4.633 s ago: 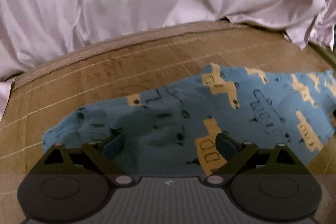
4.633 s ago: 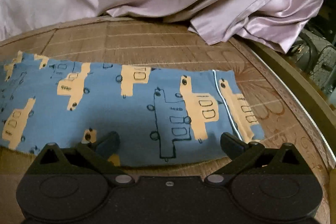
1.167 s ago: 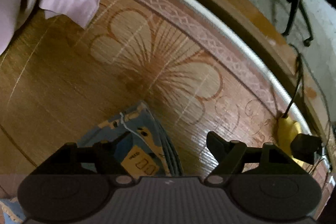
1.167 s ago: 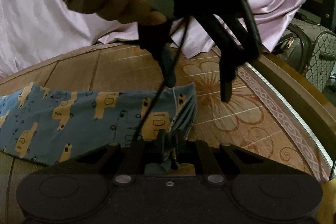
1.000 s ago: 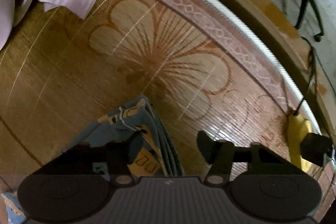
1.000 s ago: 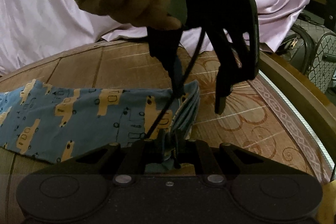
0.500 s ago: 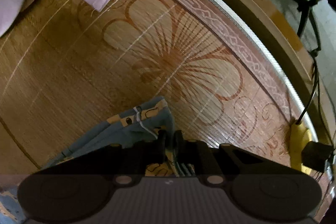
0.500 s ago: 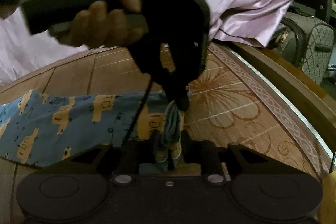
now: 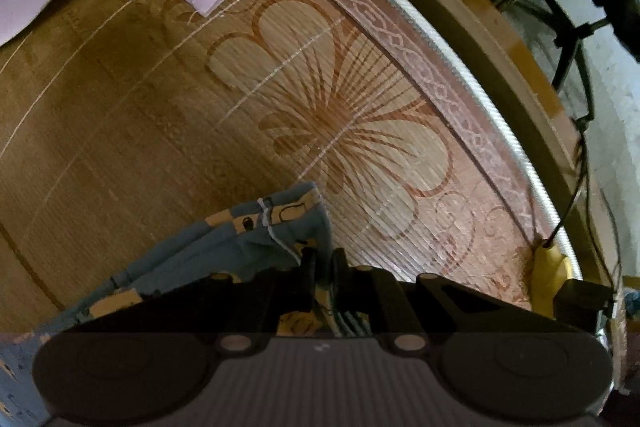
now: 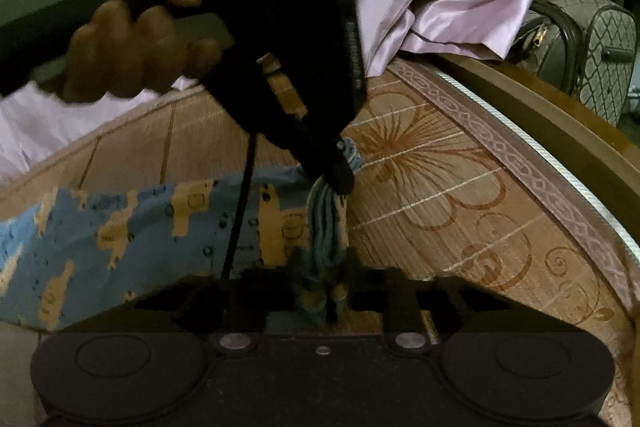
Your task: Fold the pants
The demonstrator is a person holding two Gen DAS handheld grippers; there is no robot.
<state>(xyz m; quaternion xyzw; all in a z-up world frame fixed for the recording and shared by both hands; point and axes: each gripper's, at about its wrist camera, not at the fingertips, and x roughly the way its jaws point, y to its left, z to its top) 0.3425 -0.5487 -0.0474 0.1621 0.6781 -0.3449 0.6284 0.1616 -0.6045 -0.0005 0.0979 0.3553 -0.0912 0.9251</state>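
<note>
The blue pants (image 10: 168,227) are being pinched at one bunched end by both closed tools: the left hand-held gripper (image 10: 340,171) and the right hand-held gripper (image 10: 320,287), near the bamboo mat's (image 9: 140,131) patterned border, with bare mat lying beyond.

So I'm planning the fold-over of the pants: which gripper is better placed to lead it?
Neither clearly. The left gripper and right gripper are both shut on the same bunched end of the pants, so they would probably carry it over together.
</note>
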